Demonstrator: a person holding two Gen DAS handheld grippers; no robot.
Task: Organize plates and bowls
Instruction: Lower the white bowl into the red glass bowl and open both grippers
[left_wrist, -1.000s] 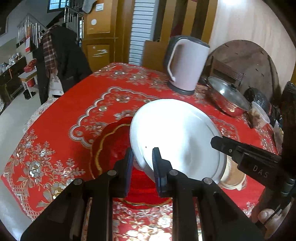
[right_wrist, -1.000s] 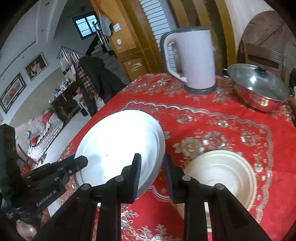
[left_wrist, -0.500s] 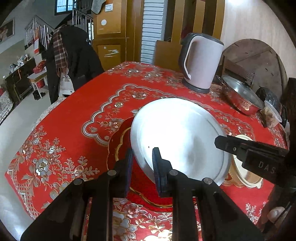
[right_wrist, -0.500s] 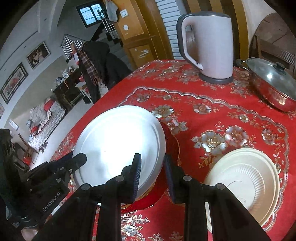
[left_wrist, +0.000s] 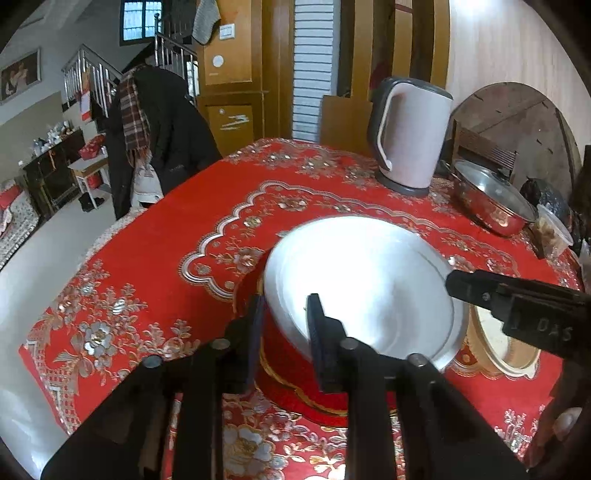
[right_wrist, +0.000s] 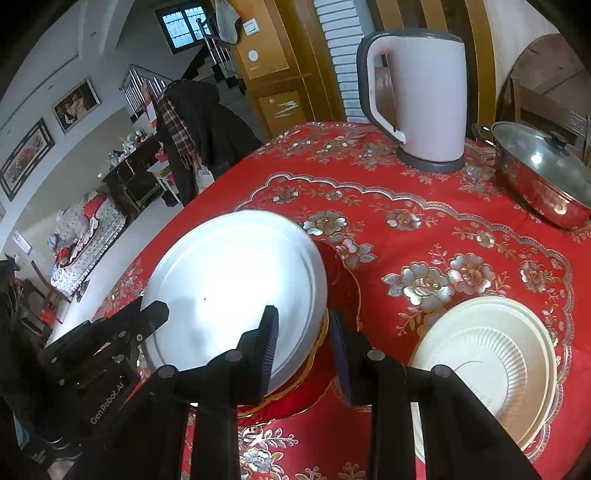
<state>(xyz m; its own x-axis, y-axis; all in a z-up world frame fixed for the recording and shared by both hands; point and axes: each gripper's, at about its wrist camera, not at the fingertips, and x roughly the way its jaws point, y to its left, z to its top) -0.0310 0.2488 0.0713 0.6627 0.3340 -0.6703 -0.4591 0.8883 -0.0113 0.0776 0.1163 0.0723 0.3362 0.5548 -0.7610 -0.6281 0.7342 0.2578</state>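
Left wrist view: the white plate (left_wrist: 365, 284) sits on a red plate (left_wrist: 291, 373) on the red-clothed surface (left_wrist: 159, 258). The left gripper (left_wrist: 284, 314) has just been opening its jaws; the white plate's near edge is between them, not squeezed. The right gripper (right_wrist: 303, 332) has also just been opening, its jaws loose around the plate's other edge. A cream bowl (right_wrist: 491, 362) lies nearby.
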